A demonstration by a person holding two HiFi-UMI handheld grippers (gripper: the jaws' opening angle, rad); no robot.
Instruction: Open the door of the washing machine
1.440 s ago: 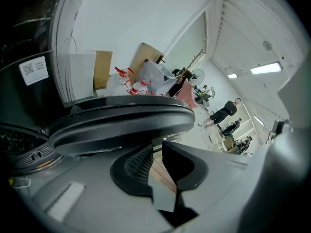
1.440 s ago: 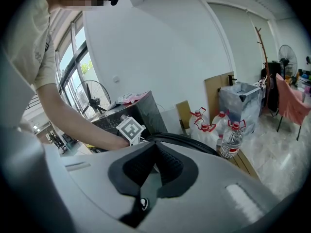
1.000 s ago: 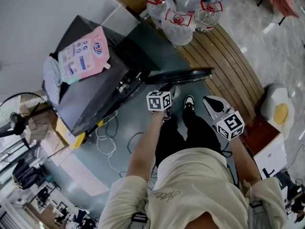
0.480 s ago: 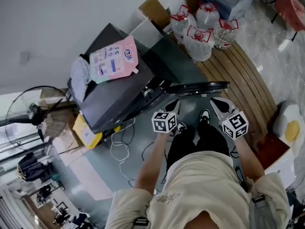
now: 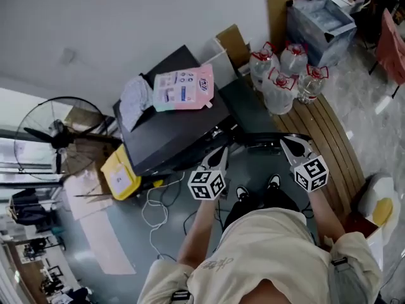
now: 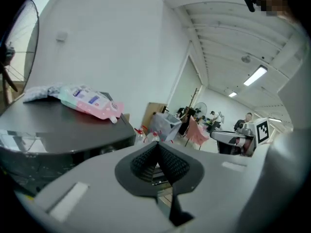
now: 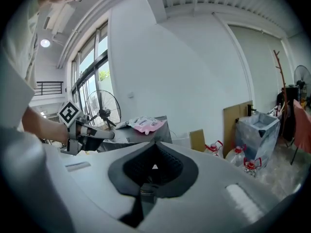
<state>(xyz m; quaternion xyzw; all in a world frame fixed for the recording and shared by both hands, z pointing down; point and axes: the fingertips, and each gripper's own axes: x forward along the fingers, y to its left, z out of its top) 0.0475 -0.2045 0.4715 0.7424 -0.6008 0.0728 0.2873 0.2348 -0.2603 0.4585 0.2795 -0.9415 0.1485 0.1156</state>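
On the grey floor (image 5: 120, 233) by a white wall (image 5: 114, 24) stands the dark washing machine (image 5: 171, 135), just ahead of the person's feet. Its door (image 5: 272, 138) is swung out from the front and seen edge-on. A pink pouch (image 5: 183, 88) and a grey cloth (image 5: 135, 100) lie side by side on its flat top. To the right runs a slatted wooden platform (image 5: 329, 138) bearing clear water bottles (image 5: 285, 75) with red caps. A standing fan (image 5: 54, 138) is on the left, and white cables (image 5: 152, 208) trail across the floor. The left gripper (image 6: 156, 147) and the right gripper (image 7: 154, 149) hover level near the door's top edge, apart from it — both have their jaws pressed together with nothing between them. The pouch carries blue print too small to read; each gripper's cube shows black-and-white square markers.
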